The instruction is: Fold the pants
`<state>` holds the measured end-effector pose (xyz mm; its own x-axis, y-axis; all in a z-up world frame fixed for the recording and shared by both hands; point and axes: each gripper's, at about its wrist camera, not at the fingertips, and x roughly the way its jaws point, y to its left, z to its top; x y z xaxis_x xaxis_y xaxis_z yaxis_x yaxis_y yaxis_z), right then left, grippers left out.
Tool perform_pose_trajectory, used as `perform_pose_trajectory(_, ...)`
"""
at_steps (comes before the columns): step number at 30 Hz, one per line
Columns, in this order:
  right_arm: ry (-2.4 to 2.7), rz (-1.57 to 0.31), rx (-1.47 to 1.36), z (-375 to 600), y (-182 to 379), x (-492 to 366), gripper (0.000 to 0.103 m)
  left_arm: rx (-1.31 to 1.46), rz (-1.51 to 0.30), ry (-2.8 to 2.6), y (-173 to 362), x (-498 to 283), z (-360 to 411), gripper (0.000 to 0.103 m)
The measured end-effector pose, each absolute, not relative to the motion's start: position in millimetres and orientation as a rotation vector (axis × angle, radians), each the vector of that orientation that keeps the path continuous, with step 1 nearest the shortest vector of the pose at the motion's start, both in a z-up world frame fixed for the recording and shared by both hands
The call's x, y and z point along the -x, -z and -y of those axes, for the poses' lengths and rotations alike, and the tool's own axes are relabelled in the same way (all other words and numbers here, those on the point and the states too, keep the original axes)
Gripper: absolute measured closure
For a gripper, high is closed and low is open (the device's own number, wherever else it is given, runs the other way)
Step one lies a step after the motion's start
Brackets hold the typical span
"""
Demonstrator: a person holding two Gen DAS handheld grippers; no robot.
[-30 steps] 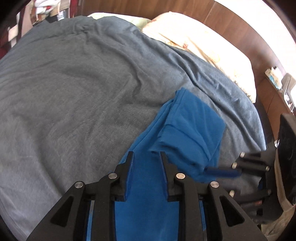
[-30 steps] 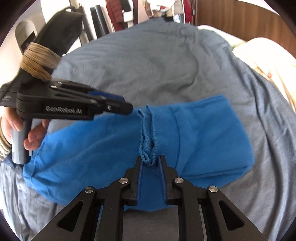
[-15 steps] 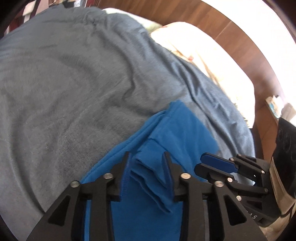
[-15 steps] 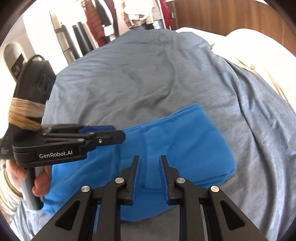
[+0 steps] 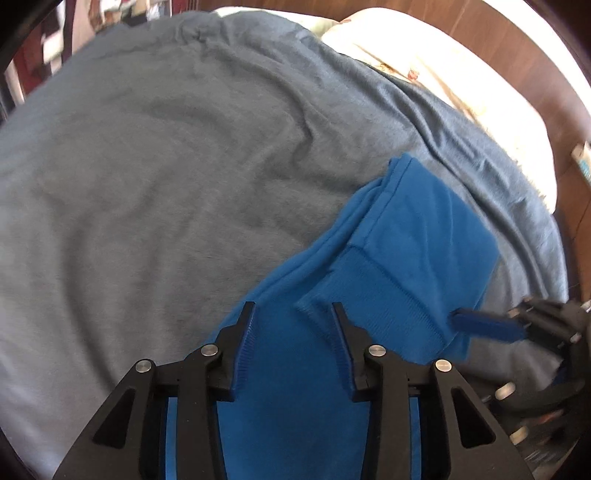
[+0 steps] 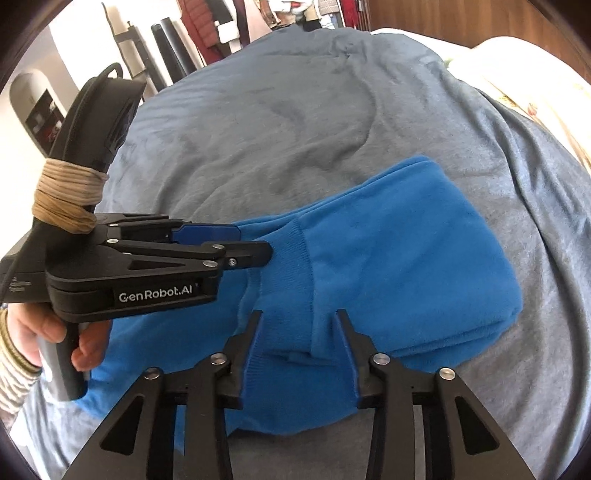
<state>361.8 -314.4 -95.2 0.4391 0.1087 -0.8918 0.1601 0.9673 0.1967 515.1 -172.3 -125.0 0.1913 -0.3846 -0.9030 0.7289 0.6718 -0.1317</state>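
Blue pants (image 6: 388,258), folded, lie on the grey blanket (image 6: 277,129). Left gripper (image 5: 293,314) at 9 o'clock and right gripper (image 6: 299,321) at 6 o'clock stand apart, jaws just opened, cloth unclamped between.

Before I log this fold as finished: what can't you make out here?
- Left wrist view: near end of the blue fleece pants, cut off by the bottom edge, behind the left gripper.
- Right wrist view: their left end, behind that gripper's body.
- Layer count: hidden underneath.

Home bedroom: bed (image 5: 184,147), pillow (image 5: 461,92), hanging clothes (image 6: 207,29).
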Motion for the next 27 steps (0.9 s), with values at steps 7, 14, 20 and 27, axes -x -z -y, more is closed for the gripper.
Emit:
perform_pose_trajectory(7, 0.236, -0.963, -0.429, 365, 47, -331, 0.039, -0.459, -0.986, 0.965, 73, -513, 210, 0.064)
perform_pose_trajectory(14, 0.469, -0.895, -0.665, 435, 55, -316, 0.039, -0.417, -1.005, 1.157, 72, -533, 279, 0.064)
perform_pose_trajectory(20, 0.529, -0.901, -0.764, 454, 83, -311, 0.039, -0.442, -1.094, 1.215, 105, -554, 322, 0.067)
perform_pose_trajectory(27, 0.528, -0.925, -0.845, 463, 113, -320, 0.039, -0.442, -1.206, 1.243, 136, -569, 338, 0.074)
